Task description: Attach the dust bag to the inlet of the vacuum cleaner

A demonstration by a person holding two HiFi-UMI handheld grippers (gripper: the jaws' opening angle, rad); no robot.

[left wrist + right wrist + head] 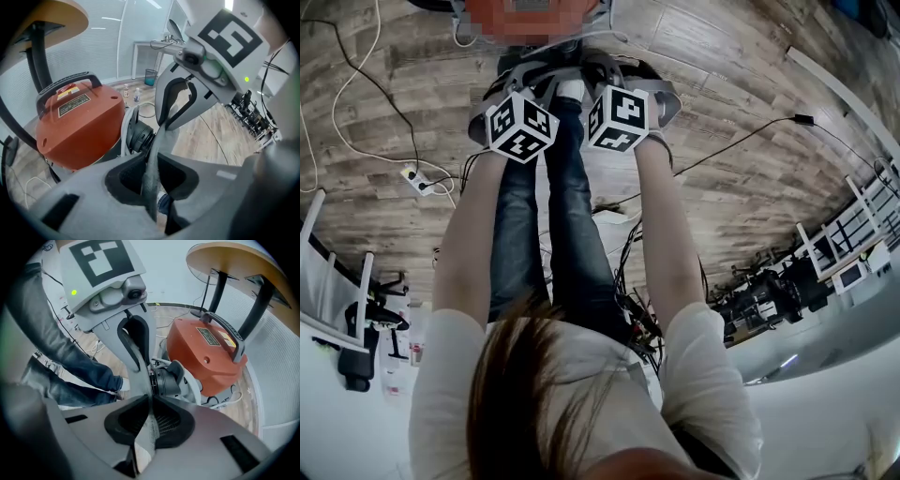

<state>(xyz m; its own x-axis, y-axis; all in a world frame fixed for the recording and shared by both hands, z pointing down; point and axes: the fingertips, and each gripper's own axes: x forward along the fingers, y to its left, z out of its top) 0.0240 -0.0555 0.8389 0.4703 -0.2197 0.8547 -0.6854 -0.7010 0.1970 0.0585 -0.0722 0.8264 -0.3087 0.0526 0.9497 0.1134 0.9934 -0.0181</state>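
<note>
The red vacuum cleaner [77, 124] stands on the floor with its black round inlet [140, 136] facing me. A grey dust bag [152, 183] hangs in front of the inlet, its edge stretched between both grippers. My left gripper [151, 159] is shut on one side of the bag's edge. My right gripper [151, 401] is shut on the opposite side of the dust bag [146, 427], close to the inlet [166, 378] and the red vacuum cleaner [211, 352]. In the head view the left gripper [528, 82] and right gripper [614, 77] sit side by side above my feet.
A round wooden table [234, 263] on black legs stands over the vacuum. My legs in jeans [61, 366] are close behind the bag. A power strip [417, 178] and cables lie on the wooden floor. A small bin [151, 76] and bottles stand further off.
</note>
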